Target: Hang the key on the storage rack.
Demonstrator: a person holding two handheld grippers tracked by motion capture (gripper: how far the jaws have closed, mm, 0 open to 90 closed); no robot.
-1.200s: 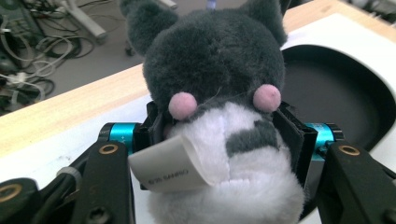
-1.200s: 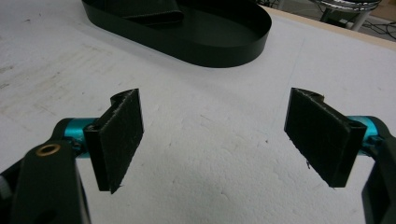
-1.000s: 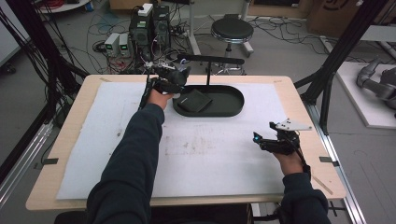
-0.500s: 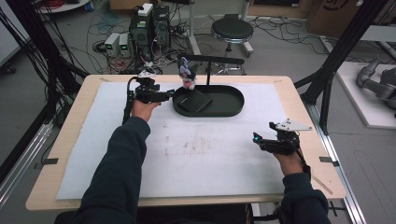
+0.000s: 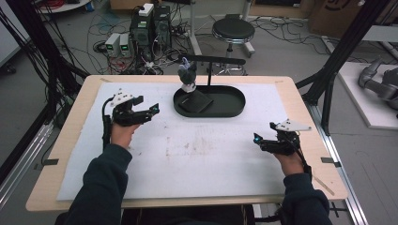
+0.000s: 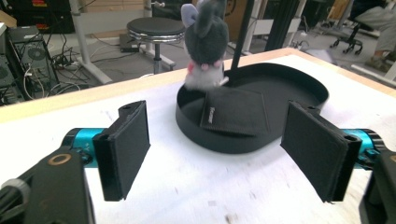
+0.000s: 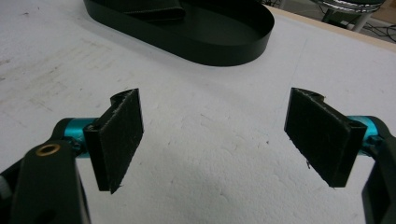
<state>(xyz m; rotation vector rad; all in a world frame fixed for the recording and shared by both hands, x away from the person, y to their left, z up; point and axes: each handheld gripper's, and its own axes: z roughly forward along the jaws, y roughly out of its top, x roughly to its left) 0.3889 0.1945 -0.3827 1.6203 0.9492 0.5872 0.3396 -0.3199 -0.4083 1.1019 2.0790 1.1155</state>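
The right gripper [image 5: 259, 139] hovers low over the white mat [image 5: 197, 164], jaws wide apart and empty. The left gripper [image 5: 152, 112] has just been opening its jaws, nothing between them. At its two o'clock lies the black oval tray [image 5: 234, 105], holding a folded black cloth [image 5: 195, 101]. The grey plush toy [image 5: 187, 75], pale-bellied, hangs upright over the tray's near-left end, well clear of the fingers [image 6: 123, 147].

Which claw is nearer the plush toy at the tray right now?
Left. The left claw sits open just left of the plush toy, apart from it. The right claw rests open farther off, toward the table's near right.
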